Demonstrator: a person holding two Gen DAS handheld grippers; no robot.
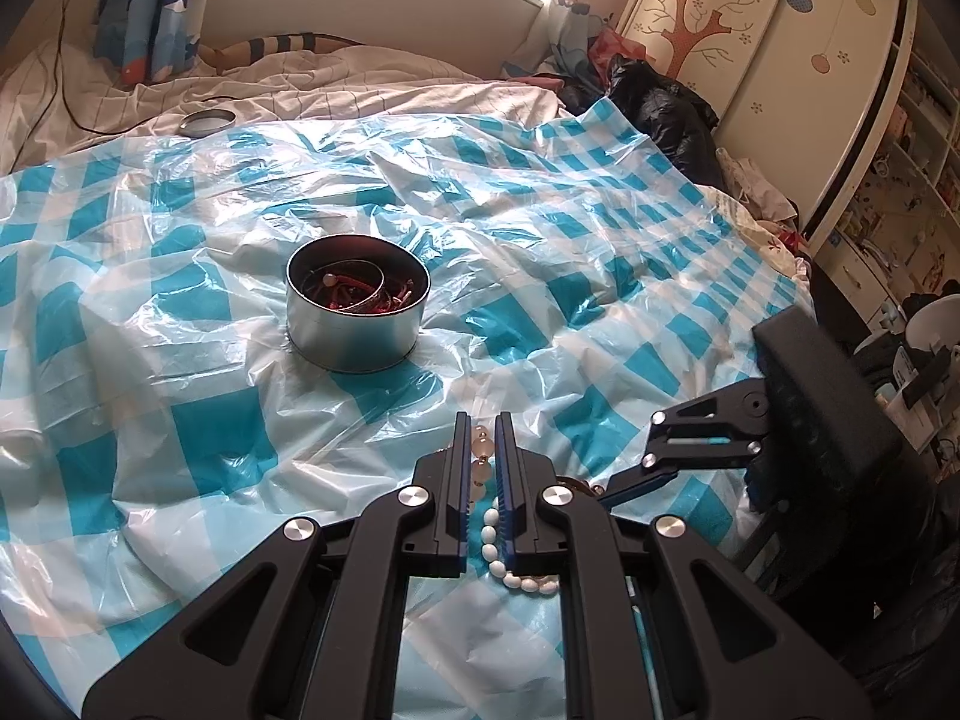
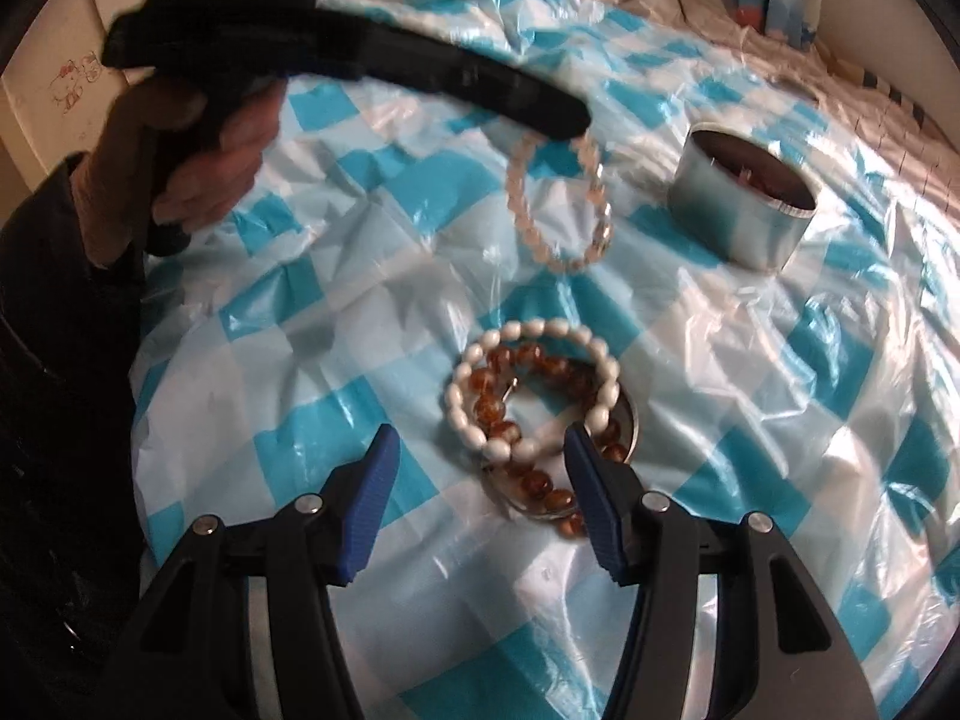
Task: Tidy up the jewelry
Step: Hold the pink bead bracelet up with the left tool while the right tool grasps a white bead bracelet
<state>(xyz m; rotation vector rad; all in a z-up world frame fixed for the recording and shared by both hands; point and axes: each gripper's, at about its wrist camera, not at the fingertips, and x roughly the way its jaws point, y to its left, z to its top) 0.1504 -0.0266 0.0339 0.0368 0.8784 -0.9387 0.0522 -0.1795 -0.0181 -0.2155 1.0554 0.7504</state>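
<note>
A crinkled blue-and-white checked plastic sheet point(image 1: 180, 432) covers the bed. Nearest in the right wrist view, the right gripper point(image 2: 477, 450) stands wide apart with nothing between its blue pads, just short of a small heap of jewelry: one white bead bracelet point(image 2: 480, 360) lying over one strand of amber beads point(image 2: 540, 483), with something metallic under them that is too hidden to name. Above and beyond the heap, the left gripper point(image 1: 482, 438) is clamped narrow on one pale clear-bead bracelet point(image 2: 561, 210), which hangs in a loop clear of the sheet; only a few of its beads show between the fingers in the left view. Farther off stands one round metal tin point(image 1: 357, 333), open, holding red cord pieces tangled beyond counting. Farther still, one round lid point(image 1: 208, 122) lies on the striped bedding point(image 1: 372, 90). At the back are a bright window and a wardrobe point(image 1: 768, 36) painted with a tree.
</note>
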